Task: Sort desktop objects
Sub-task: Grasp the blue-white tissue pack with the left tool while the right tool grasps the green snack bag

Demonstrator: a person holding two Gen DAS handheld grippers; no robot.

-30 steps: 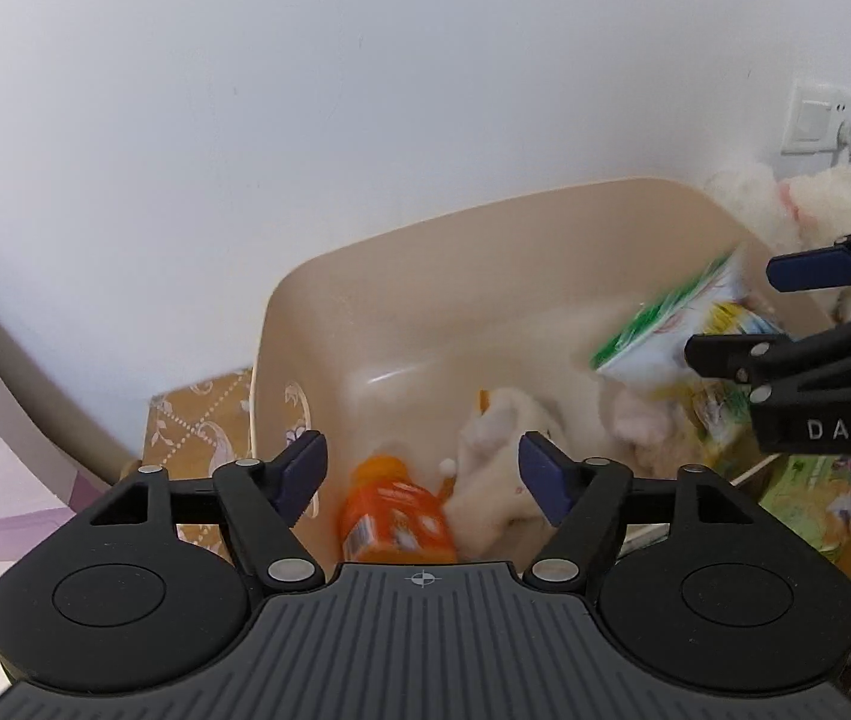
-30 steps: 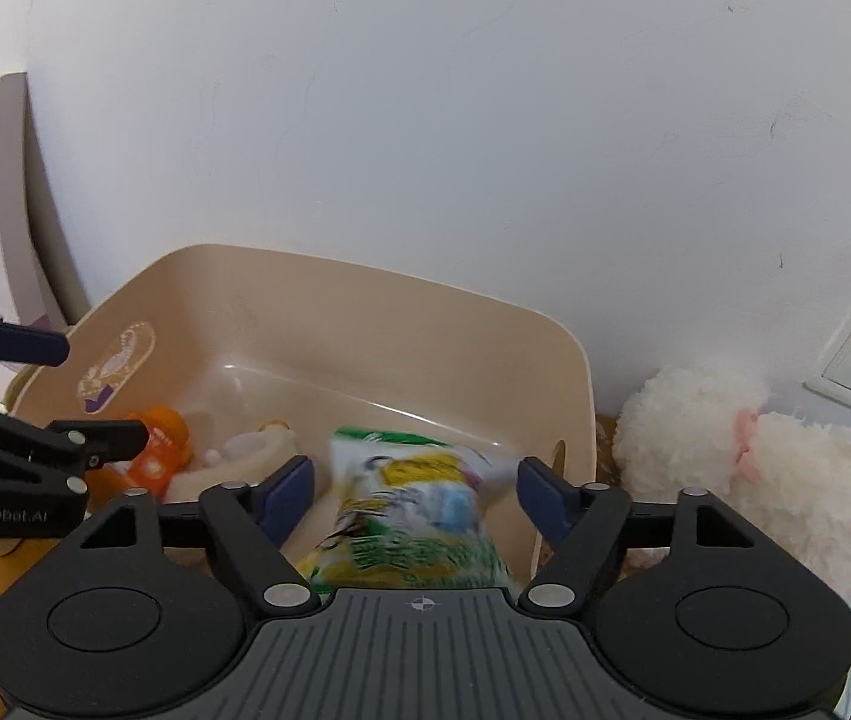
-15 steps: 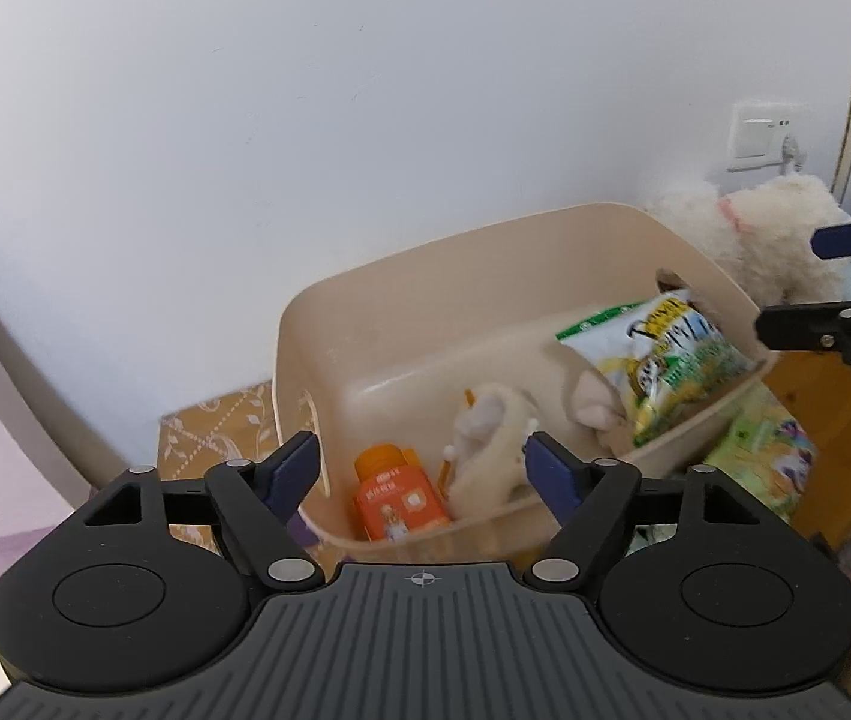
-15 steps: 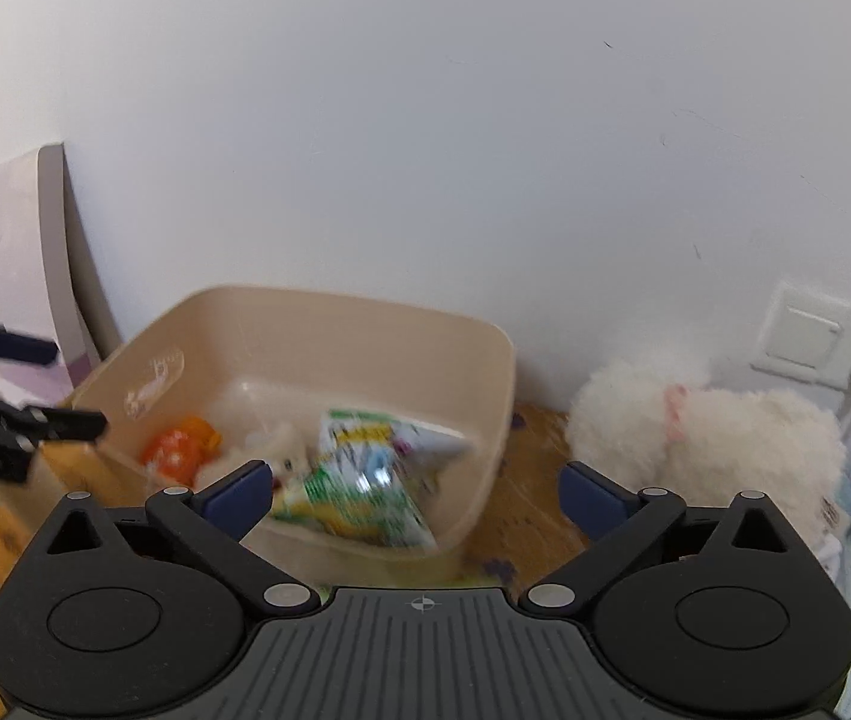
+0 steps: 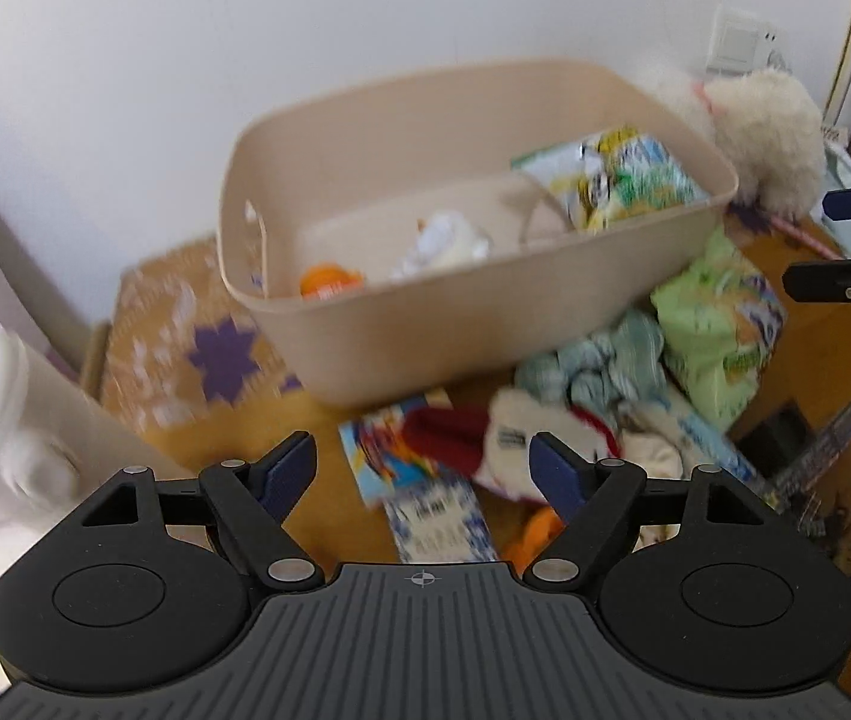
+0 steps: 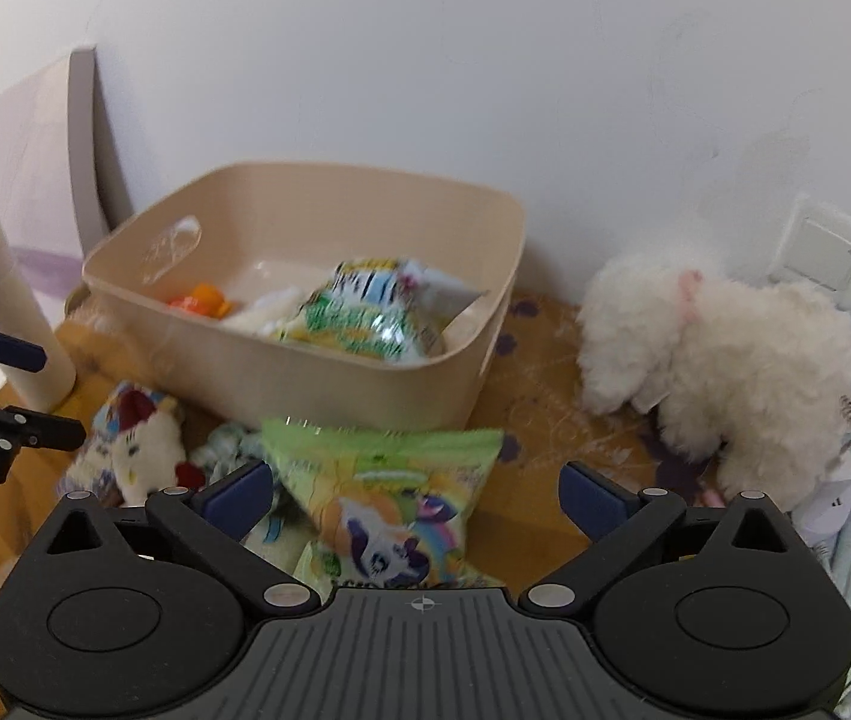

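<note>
Right claw point(image 6: 416, 495) (gaping, empty) hangs over green snack bag point(image 6: 383, 498).

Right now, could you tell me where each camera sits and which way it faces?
Left wrist: on the left gripper, angled down at the beige bin and toy clutter; right gripper at its right edge.
Right wrist: on the right gripper, above the green snack bag; left gripper at its left edge.
Shared: bin, snack bag, white plush.

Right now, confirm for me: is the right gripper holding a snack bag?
No, the right gripper stands open and empty above the green snack bag on the table.
</note>
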